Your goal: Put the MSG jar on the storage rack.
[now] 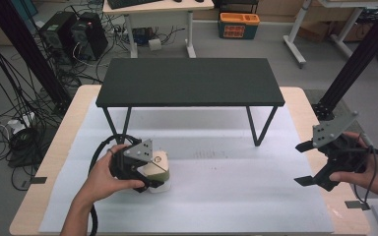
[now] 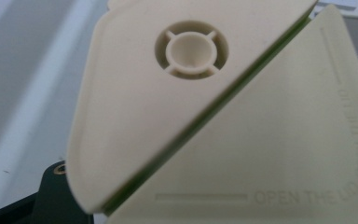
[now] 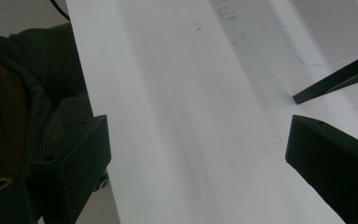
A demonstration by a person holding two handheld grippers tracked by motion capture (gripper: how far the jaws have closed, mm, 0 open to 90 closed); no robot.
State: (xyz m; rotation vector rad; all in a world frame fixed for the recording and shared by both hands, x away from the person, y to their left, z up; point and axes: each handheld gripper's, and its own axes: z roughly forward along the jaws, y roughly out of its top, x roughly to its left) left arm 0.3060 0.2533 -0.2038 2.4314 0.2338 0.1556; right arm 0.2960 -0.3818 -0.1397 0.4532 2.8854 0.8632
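Note:
A cream plastic container (image 1: 160, 164) with a green seam between its lid and body rests on the white mat (image 1: 226, 196) at the front left. My left gripper (image 1: 149, 170) is closed around it, a hand holding it from the left. In the left gripper view the container (image 2: 168, 121) is very close, showing a round moulded hub and raised lettering, and it hides most of the jaws. My right gripper (image 1: 302, 163) hovers at the mat's right edge, open, with nothing between its jaws. Its own view has the right gripper (image 3: 196, 158) standing wide apart over bare mat.
A low black shelf (image 1: 189, 81) on thin metal legs stands across the back of the mat; one leg's foot (image 3: 335, 79) lies ahead of the right gripper. Wooden table edges (image 1: 54, 147) frame the mat. Dark clothing (image 3: 32, 93) sits left in the right gripper view.

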